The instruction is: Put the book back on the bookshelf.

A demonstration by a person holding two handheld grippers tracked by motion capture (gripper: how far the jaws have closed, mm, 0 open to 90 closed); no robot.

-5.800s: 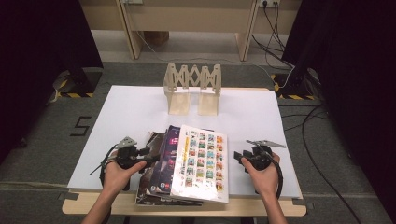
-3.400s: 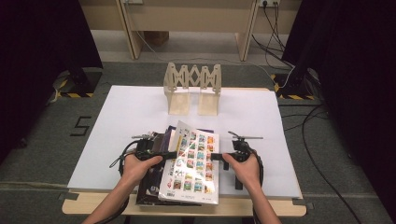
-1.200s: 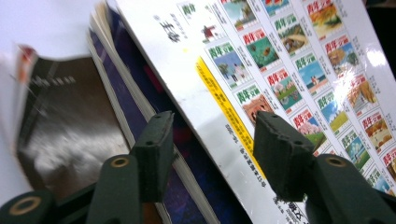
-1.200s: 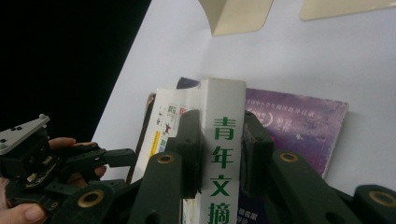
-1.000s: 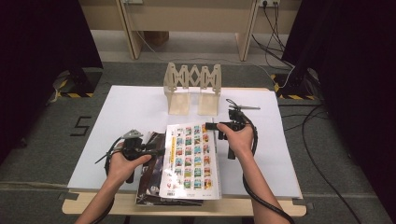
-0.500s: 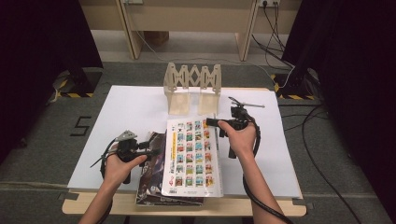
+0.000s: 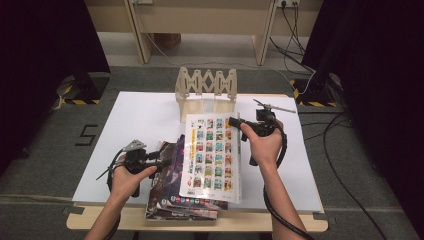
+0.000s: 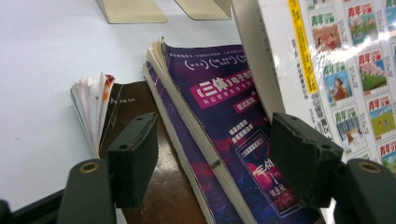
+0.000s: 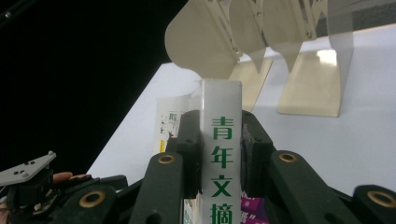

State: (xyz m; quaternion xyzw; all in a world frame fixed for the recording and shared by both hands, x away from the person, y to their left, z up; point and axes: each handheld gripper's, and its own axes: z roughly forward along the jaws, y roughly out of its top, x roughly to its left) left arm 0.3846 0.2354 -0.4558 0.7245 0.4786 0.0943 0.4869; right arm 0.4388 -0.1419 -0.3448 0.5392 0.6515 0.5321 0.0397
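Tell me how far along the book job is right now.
Early stage. Done: the white book is clamped by its spine in the right hand-held gripper and tilted up off the pile. In hand: carrying it toward the wooden rack, whose slots look empty. The left hand-held gripper has just opened and holds nothing. Left: slot this book, then the purple book and the brown one.

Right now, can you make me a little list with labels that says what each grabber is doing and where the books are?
Right gripper: shut on the white magazine, pinching its spine
White magazine: far end lifted, near end resting on the pile
Left gripper: jaws have just opened, nothing pressed between them
Purple book: on the pile, under the white magazine
Brown book: lowest in view, pages fanned
Wooden rack: at the far side of the white table
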